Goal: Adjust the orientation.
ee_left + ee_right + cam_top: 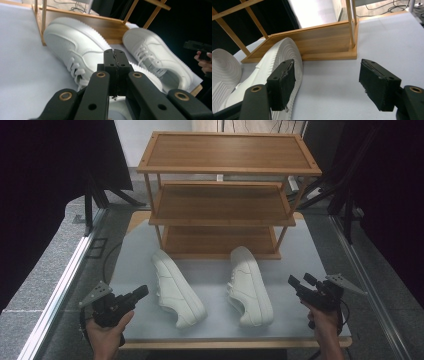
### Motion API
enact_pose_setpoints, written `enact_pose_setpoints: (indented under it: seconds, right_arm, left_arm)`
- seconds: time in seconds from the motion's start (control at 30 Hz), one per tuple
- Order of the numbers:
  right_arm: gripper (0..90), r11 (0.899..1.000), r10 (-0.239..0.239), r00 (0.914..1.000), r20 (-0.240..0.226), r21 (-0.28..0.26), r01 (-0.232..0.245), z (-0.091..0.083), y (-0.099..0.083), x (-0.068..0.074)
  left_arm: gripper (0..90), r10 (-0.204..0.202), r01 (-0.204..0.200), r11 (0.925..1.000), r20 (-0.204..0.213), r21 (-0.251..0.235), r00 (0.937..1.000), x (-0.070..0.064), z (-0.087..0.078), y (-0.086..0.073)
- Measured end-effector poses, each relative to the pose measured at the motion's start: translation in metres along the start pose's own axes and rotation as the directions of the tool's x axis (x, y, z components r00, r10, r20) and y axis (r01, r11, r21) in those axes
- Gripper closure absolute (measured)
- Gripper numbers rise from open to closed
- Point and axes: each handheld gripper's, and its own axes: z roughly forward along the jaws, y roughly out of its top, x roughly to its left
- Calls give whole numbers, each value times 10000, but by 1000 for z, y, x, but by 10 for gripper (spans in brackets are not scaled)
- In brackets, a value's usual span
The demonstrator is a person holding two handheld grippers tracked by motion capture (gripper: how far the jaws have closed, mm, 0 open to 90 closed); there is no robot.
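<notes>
Two white sneakers sit on the desk [320, 270], left sneaker [177, 287] and right sneaker [250, 285] toes toward the bamboo shoe rack [222, 200]; left claw [141, 292] pressed together, empty; right claw [297, 282] spread, likely readying for the nearer shoe.

i see a grey table [210, 275] carrying a three-tier wooden rack [225, 195], with black curtains [45, 180] at both sides.

Both grippers [140, 292] [300, 283] are black, each topped by a grey three-cornered plate. Brass-ringed holes dot the arms behind their dark, seemingly foam-faced pads [283, 83].
</notes>
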Motion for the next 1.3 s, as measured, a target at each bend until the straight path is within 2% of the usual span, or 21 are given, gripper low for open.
enact_pose_setpoints:
  seconds: [0.13, 0.23, 0.27, 0.3, 0.33, 0.37, 0.4, 0.43, 0.47, 0.5, 0.53, 0.67, 0.93, 1.3]
  right_arm:
    - [289, 9997, 236, 9997, -59, 78, -236, 2, -3, -3]
    - [291, 9996, 279, 9996, 7, 95, -279, 1, -4, -2]
    - [291, 9996, 279, 9996, 7, 95, -279, 1, -4, -2]
    - [300, 9997, 220, 9997, 58, 103, -220, -1, -3, 0]
    - [301, 9998, 180, 9998, 83, 66, -180, -1, -2, 1]
    - [301, 9998, 180, 9998, 83, 66, -180, -1, -2, 1]
    - [301, 9998, 178, 9998, 79, 53, -178, -1, -2, 2]
    - [301, 9998, 173, 9998, 90, 55, -173, -1, -2, 2]
    - [301, 9998, 173, 9998, 111, 59, -173, -1, -3, 2]
    - [301, 9998, 199, 9997, 128, 77, -200, -1, -3, 2]
    - [301, 9998, 184, 9997, 154, 117, -186, -1, -4, 2]
    - [301, 9996, 249, 9994, 240, 108, -252, -3, -5, 0]
    - [301, 9989, 474, 9977, 481, 13, -476, -8, -7, -5]
    - [301, 9984, 524, 9973, 514, 195, -535, -3, -10, -3]
  left_arm:
    - [900, -62, 63, 9996, -37, 282, 10000, -4, 0, -12]
    - [897, -205, 200, 9957, 50, 907, 9998, -8, 7, -36]
    - [892, -205, 200, 9957, 50, 907, 9998, -8, 7, -36]
    - [887, -336, 313, 9904, 148, 1343, 9993, -7, 15, -47]
    - [887, -351, 320, 9873, 177, 1558, 9992, -8, 19, -51]
    - [888, -351, 320, 9873, 177, 1558, 9992, -8, 19, -51]
    - [890, -275, 219, 9798, 257, 1987, 9993, -10, 27, -57]
    - [891, -212, 141, 9758, 302, 2184, 9993, -11, 31, -59]
    - [894, -212, 141, 9758, 302, 2184, 9993, -11, 31, -59]
    - [897, -245, 148, 9689, 363, 2470, 9990, -13, 38, -62]
    - [898, -243, 134, 9670, 395, 2543, 9989, -13, 41, -63]
    - [900, -196, 53, 9663, 529, 2575, 9984, -17, 47, -64]
    - [900, -18, -129, 9726, 632, 2320, 9980, -21, 55, -58]
    - [900, 227, -406, 9696, 767, 2412, 9968, -26, 64, -51]
